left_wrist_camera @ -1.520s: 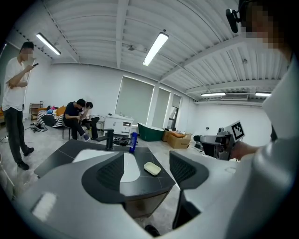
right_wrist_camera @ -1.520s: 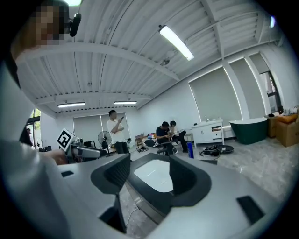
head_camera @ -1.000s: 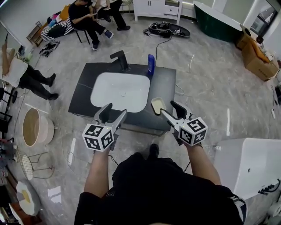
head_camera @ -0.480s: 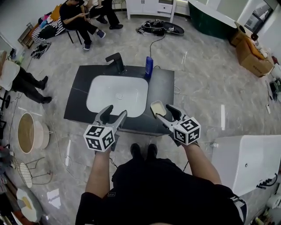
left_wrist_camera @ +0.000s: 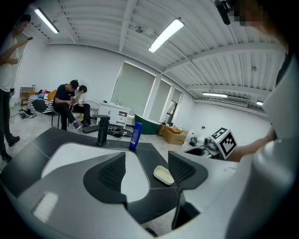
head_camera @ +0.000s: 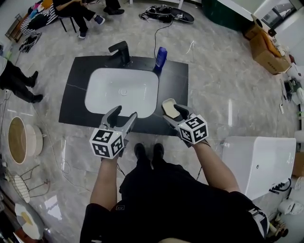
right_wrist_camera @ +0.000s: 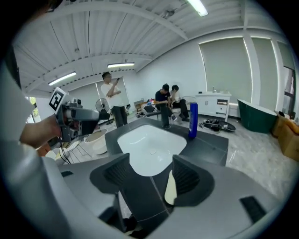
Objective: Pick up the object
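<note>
A cream bar of soap (head_camera: 168,107) lies on the black counter (head_camera: 176,80), to the right of the white sink (head_camera: 122,90). My right gripper (head_camera: 172,113) hovers just short of it, jaws apart, with the soap (right_wrist_camera: 170,188) showing beside the inner face of its right jaw, not pinched. My left gripper (head_camera: 124,114) stands open over the counter's front edge by the sink, with nothing between its jaws. In the left gripper view the soap (left_wrist_camera: 163,175) lies ahead between the jaw tips, well beyond them.
A blue bottle (head_camera: 161,57) and a black faucet (head_camera: 119,50) stand at the back of the counter. A white box-like unit (head_camera: 259,159) stands to the right on the floor. People sit at the far left (head_camera: 71,7), and cables lie behind the counter.
The head view has shifted, and the seated people slide toward the top edge. Both grippers keep nearly the same places over the counter's front, the right one still at the soap.
</note>
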Motion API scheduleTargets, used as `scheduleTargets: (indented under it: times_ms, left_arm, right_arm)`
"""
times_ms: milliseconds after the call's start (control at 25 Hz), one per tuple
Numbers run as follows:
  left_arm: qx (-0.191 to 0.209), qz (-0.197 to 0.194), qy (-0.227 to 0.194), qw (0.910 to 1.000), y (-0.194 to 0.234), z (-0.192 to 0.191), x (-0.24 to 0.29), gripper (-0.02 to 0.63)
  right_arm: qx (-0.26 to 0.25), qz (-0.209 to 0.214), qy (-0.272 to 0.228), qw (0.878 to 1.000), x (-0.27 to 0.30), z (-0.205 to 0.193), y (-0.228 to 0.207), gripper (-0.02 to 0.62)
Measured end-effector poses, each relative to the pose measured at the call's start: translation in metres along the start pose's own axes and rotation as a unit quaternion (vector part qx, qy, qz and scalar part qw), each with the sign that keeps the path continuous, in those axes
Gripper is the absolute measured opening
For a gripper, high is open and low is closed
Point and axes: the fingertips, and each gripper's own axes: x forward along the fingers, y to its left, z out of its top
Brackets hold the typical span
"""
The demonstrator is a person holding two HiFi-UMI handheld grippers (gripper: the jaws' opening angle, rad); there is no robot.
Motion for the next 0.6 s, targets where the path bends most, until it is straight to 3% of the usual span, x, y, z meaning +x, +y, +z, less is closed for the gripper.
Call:
scheduleTargets:
  times_ms: [600]
  left_arm:
    - [-0.031, -0.031, 0.026, 0.9987, 0.019, -0.036, 0.016, 0.291]
  right_arm:
    - [-0.019, -0.043, 0.163, 0.986, 0.083, -0.084, -0.031, 0.264]
